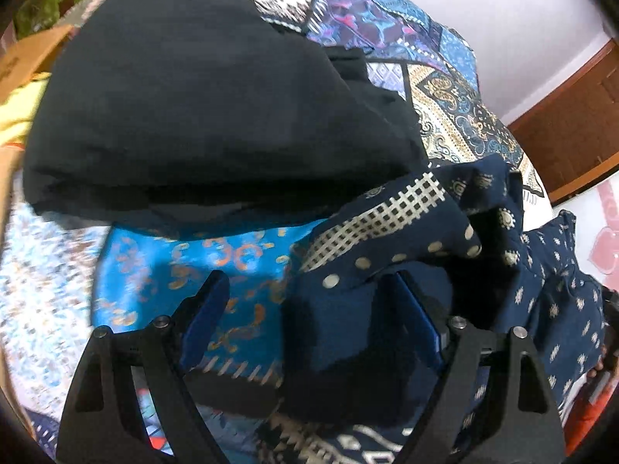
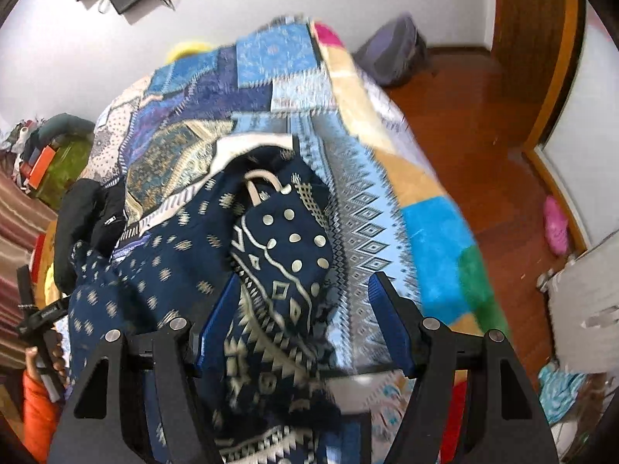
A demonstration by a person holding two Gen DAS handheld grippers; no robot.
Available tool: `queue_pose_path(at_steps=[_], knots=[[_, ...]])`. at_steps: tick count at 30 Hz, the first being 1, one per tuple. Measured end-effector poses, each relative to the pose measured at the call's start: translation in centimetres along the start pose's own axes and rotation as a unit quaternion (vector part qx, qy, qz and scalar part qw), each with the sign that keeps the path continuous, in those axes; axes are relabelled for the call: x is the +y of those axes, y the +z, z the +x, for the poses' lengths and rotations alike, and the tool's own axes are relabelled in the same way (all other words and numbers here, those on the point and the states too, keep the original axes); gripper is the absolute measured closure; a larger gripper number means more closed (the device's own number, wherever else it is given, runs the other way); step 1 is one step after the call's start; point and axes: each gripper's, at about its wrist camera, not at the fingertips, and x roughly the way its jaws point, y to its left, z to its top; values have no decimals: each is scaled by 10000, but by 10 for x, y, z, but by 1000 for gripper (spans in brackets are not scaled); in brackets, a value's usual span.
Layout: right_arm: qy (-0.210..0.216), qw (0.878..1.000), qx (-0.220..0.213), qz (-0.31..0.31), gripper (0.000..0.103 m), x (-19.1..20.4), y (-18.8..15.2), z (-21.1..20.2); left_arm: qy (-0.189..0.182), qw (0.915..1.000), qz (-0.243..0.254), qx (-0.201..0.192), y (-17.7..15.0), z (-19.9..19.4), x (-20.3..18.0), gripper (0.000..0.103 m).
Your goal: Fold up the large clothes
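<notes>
Both the left tool (image 1: 305, 321) and right tool (image 2: 303, 317) gape wide, gripping nothing, over the crumpled navy cream-patterned cotton garment (image 2: 271, 255) on the patchwork-covered bed (image 2: 267, 58), so each should pinch 1 hem corner and spread it flat

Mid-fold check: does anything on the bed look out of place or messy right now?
Yes. The navy patterned garment lies bunched and rumpled on the patchwork bedspread, not spread flat. A black garment sits heaped beside it.
</notes>
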Motion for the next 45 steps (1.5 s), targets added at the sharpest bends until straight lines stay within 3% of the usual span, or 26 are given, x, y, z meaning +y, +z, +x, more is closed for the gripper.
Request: queue_pose_path(at_steps=[6,11,13,17,19,20,27,32,35,38,45], knots=[[201,9986,467,143,38,-6,13,42,-602,9975,-359,36,7,24,9,18],[320,9991,238,158,35,-3,15,46,-811,9953,-499,-196,6,23,8,22],[338,9991,142,199,39,-2,14,45,-879,9948,-444,-259,5,20,3,38],[644,9972,80,376,77,1,11,38,-773,9961,-129,-395,0,6,-14,66],[491,9985,20,240,85,10,11,32,-592,9973,38,-427,-2,-4,-24,89],[448,9989,-23,134,89,15,11,27,-542,9976,62,-437,-2,-8,-27,91],[656,9956,-649,-175,92,44,21,-32,-612,9953,158,-728,-2,-63,-37,95],[780,9913,-966,-442,96,71,38,-64,-647,9904,286,-1186,18,-111,-49,100],[710,9900,-1049,-621,97,91,47,-65,-755,9864,345,-1420,31,-139,-50,101],[724,9882,-1147,-718,97,105,58,-62,-552,9842,523,-1598,44,-153,-55,101],[778,9859,-1319,-670,97,124,95,-43,-169,9822,462,-1811,86,-147,-46,101]])
